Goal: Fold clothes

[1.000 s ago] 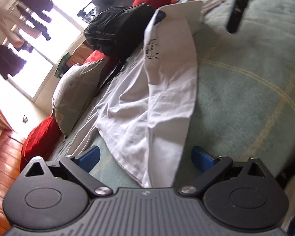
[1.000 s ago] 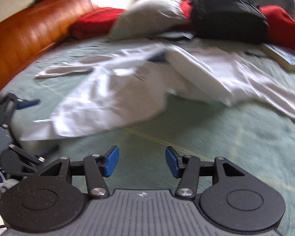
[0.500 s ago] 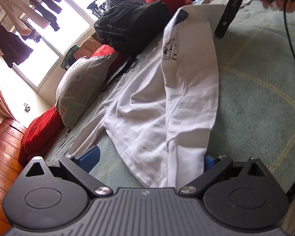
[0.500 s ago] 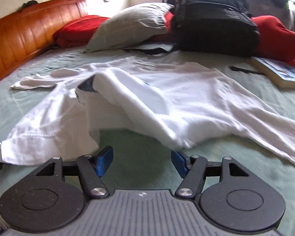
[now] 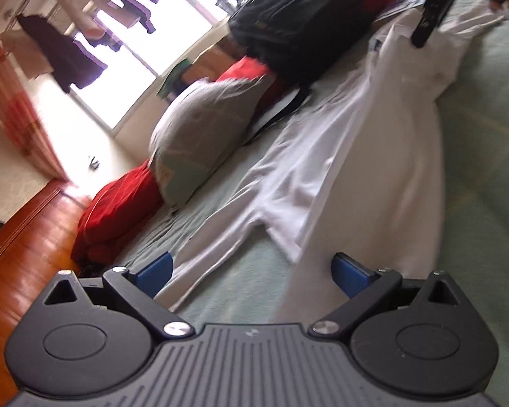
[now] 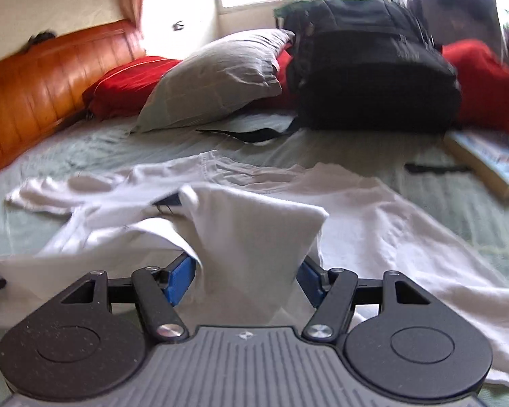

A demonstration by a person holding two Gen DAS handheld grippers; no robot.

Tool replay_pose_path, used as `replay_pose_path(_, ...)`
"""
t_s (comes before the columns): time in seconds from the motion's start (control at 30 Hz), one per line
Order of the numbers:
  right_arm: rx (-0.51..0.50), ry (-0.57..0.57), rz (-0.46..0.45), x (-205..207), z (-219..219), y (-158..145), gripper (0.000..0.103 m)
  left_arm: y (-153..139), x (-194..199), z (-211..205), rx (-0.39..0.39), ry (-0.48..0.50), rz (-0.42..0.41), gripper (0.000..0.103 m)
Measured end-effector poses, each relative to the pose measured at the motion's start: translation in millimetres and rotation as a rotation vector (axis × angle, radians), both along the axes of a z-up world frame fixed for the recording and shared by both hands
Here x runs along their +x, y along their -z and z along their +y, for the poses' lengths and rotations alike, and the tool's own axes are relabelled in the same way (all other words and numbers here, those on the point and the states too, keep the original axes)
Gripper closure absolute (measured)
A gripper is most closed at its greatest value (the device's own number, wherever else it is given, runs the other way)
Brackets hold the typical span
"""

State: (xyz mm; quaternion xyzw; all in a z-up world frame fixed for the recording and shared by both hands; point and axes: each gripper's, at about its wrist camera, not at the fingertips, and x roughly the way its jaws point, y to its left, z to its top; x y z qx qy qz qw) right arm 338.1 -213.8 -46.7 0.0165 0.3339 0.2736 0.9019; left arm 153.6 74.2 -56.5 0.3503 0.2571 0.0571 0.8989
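Right claw (image 6: 246,279) stands parted around a raised fold of the white shirt (image 6: 373,224) spread on the bed (image 6: 475,224) near the backpack (image 6: 373,78); left claw (image 5: 251,273) gapes empty. Loose cloth may slip free.

You see a plain white cotton shirt (image 6: 373,210) on pale green bedding (image 6: 85,146), red cushions (image 6: 125,81), black backpack (image 6: 373,74), blue-padded fingers (image 6: 180,279).
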Motion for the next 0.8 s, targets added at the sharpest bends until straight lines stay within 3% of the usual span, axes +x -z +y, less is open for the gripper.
replay_pose_path(0.1, 0.081, 0.010, 0.056, 12.8, -7.7, 0.3, 0.033, -3.3, 2.7, 5.2, -0.005, -0.011, -0.002, 0.004)
replay_pose_path(0.2, 0.147, 0.008, 0.062, -0.3, -23.8, -2.5, 0.033, -2.0, -11.2, -1.1, -0.007, 0.009, 0.004, 0.004)
replay_pose_path(0.3, 0.245, -0.011, 0.125, -10.0, -42.2, 5.9, 0.033, -3.5, -25.3, -9.9, -0.041, 0.026, 0.013, 0.004)
replay_pose_path(0.6, 0.340, -0.021, 0.202, 9.1, -36.7, 41.7, 0.033, -12.4, -51.5, -41.1, -0.214, 0.102, 0.045, 0.004)
replay_pose_path(0.8, 0.432, -0.092, 0.252, 12.6, -31.0, 45.2, 0.032, -2.4, -52.4, -50.0, -0.221, 0.115, 0.089, 0.004)
